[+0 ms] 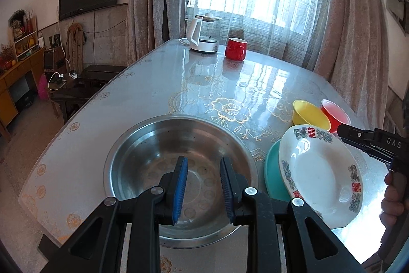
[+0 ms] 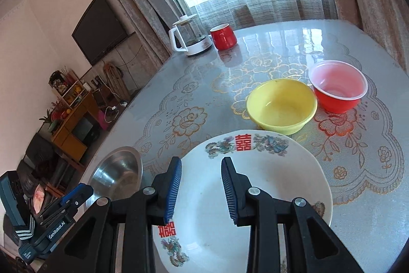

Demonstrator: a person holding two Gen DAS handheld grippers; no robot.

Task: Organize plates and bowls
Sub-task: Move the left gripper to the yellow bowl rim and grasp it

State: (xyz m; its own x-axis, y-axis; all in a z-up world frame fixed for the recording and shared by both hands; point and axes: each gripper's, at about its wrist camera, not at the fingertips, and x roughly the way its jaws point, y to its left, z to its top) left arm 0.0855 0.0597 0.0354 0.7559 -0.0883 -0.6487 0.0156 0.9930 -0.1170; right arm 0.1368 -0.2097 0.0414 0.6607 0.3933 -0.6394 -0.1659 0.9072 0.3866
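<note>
A steel bowl (image 1: 158, 145) sits at the table's near left edge; my left gripper (image 1: 203, 163) hovers open and empty over it. The bowl also shows in the right wrist view (image 2: 117, 172). A white plate with red characters (image 1: 319, 170) lies on a teal plate (image 1: 272, 170). My right gripper (image 2: 201, 164) hovers open and empty over the white plate (image 2: 268, 170). A yellow bowl (image 2: 281, 104) and a red plastic bowl (image 2: 337, 88) stand side by side behind the plate; both show in the left wrist view, yellow (image 1: 309, 114) and red (image 1: 333, 114).
A white kettle (image 1: 202, 35) and a red mug (image 1: 235, 48) stand at the table's far end by the curtained window. The table (image 1: 143, 99) has a glossy floral cover. A dark bench (image 1: 87, 81) stands left of the table.
</note>
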